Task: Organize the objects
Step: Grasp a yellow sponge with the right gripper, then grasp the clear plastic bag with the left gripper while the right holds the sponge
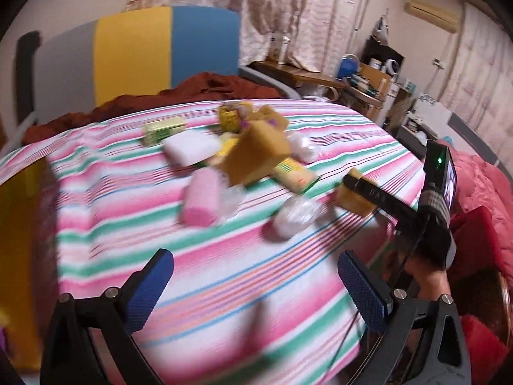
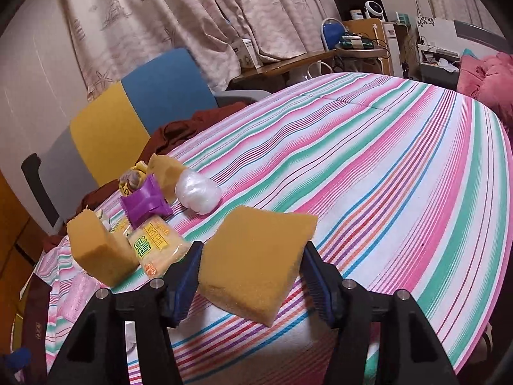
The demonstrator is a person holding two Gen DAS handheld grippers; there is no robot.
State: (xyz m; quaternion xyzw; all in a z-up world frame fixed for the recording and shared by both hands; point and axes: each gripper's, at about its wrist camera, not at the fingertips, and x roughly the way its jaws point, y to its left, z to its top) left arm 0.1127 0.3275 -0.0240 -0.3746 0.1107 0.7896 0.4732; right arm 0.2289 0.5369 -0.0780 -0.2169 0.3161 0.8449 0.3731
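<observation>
Right gripper (image 2: 250, 276) clamps a tan rectangular foam sponge (image 2: 256, 256) over the striped bedspread (image 2: 384, 166), the cluttered pile at ten o'clock. Left gripper (image 1: 256, 292) hangs wide, empty. Sorting step, I judge; next, carry it somewhere clear and release.

Yellow-blue chair (image 2: 134, 112) behind striped tablecloth (image 2: 368, 166); patterned curtains (image 2: 192, 16); cluttered shelves (image 2: 362, 35) beyond.

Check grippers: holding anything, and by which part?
Right gripper: shut on the yellow sponge, pads on its two opposite side faces. Left gripper: open, nothing held.
</observation>
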